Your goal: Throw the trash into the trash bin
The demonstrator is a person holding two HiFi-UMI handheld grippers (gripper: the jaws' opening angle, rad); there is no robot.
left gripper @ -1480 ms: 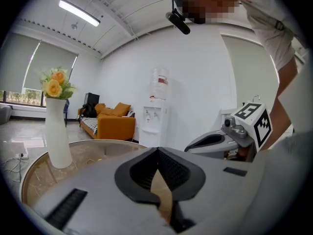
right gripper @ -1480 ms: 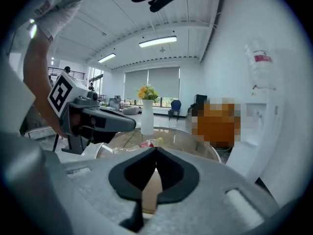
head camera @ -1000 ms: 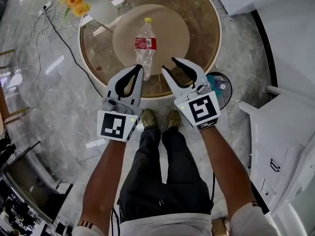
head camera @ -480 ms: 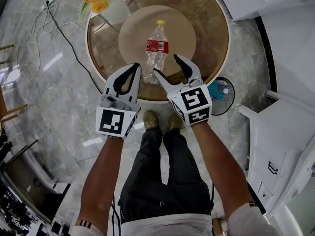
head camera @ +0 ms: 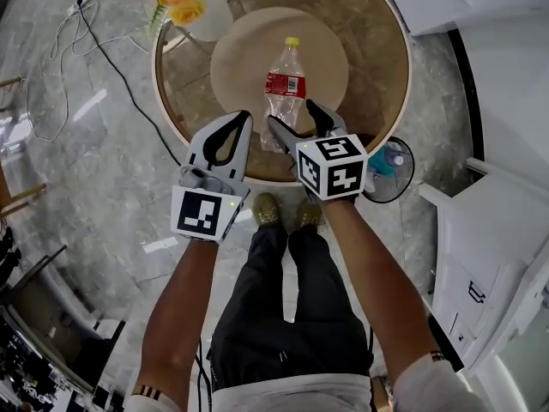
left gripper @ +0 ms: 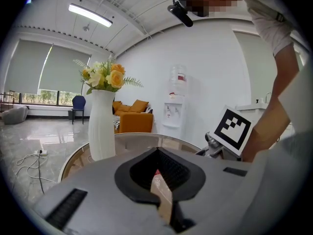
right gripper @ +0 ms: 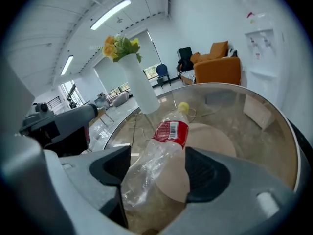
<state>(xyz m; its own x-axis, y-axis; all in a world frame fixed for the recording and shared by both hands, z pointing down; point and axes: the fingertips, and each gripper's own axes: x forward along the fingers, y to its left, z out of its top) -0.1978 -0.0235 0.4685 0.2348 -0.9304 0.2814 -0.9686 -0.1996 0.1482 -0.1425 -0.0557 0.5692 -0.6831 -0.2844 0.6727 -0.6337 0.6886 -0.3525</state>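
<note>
A crushed clear plastic bottle with a red label and yellow cap lies on the beige disc of a round glass table. My right gripper has just been opening its jaws. It stands open astride the bottle's lower end, and the bottle shows between its pads, close to the left one. My left gripper hovers shut and empty at the table's near edge, left of the bottle; its jaws meet at the tips. A black round trash bin stands on the floor right of the table.
A white vase of yellow flowers stands at the table's far left and shows as a tall vase in the left gripper view. A cable runs over the floor at left. White cabinets line the right. The person's feet are under the table edge.
The right gripper has rolled, sunk toward the table and moved in over the bottle's lower end, its jaws wider than before. The left gripper has barely shifted.
</note>
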